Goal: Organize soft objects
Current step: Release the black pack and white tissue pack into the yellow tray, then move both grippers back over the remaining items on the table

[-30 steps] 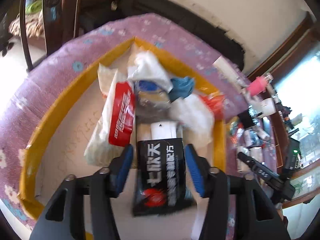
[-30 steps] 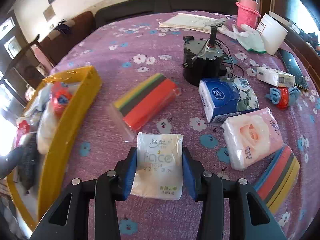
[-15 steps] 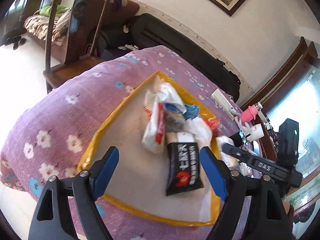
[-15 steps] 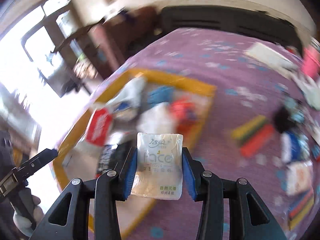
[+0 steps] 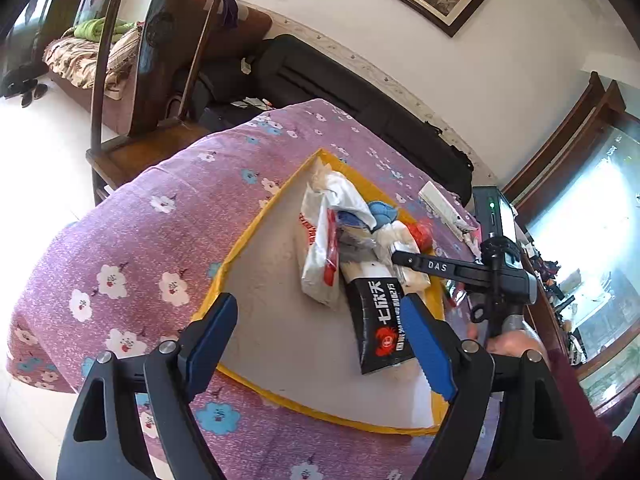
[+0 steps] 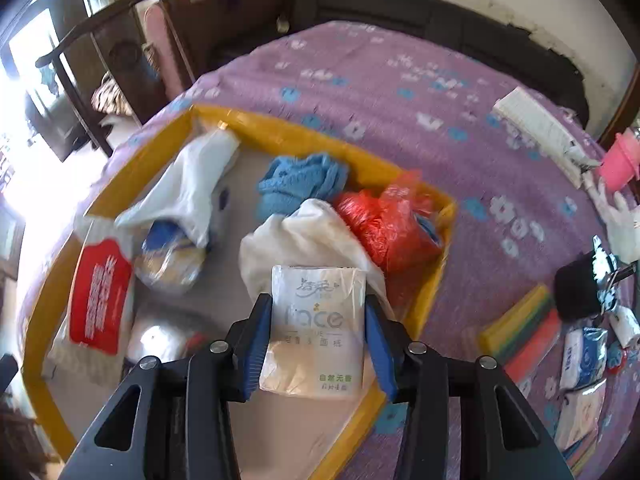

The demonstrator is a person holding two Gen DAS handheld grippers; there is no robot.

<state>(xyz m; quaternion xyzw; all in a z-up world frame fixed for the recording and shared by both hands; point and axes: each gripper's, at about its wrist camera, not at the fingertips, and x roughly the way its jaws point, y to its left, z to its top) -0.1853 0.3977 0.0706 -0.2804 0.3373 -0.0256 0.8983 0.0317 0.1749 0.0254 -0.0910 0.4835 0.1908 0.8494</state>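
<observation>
My right gripper (image 6: 316, 304) hangs over the yellow tray (image 6: 288, 132) with a white tissue pack (image 6: 318, 328) between its blue pads. Its jaws are opening, and the pads still touch the pack's sides. In the tray lie a blue cloth (image 6: 300, 184), a red plastic bag (image 6: 392, 224), a white bag (image 6: 188, 188) and a red-and-white pack (image 6: 100, 292). My left gripper (image 5: 316, 304) stands wide open and empty over the tray's near rim (image 5: 224, 272). A black packet (image 5: 380, 320) lies loose in the tray just beyond it. The right gripper (image 5: 400, 258) shows there at the right, held by a hand.
The tray sits on a purple flowered cloth (image 5: 140, 240) over a round table. Right of the tray lie a striped sponge pack (image 6: 524, 328), a blue tissue pack (image 6: 584, 356), a black device (image 6: 580, 292), a pink cup (image 6: 620, 164) and a white strip (image 6: 536, 124). A wooden chair (image 5: 160, 60) stands beyond.
The right gripper has carried the tissue pack from the open table to above the tray. The left gripper has opened, let go of the black packet and drawn back.
</observation>
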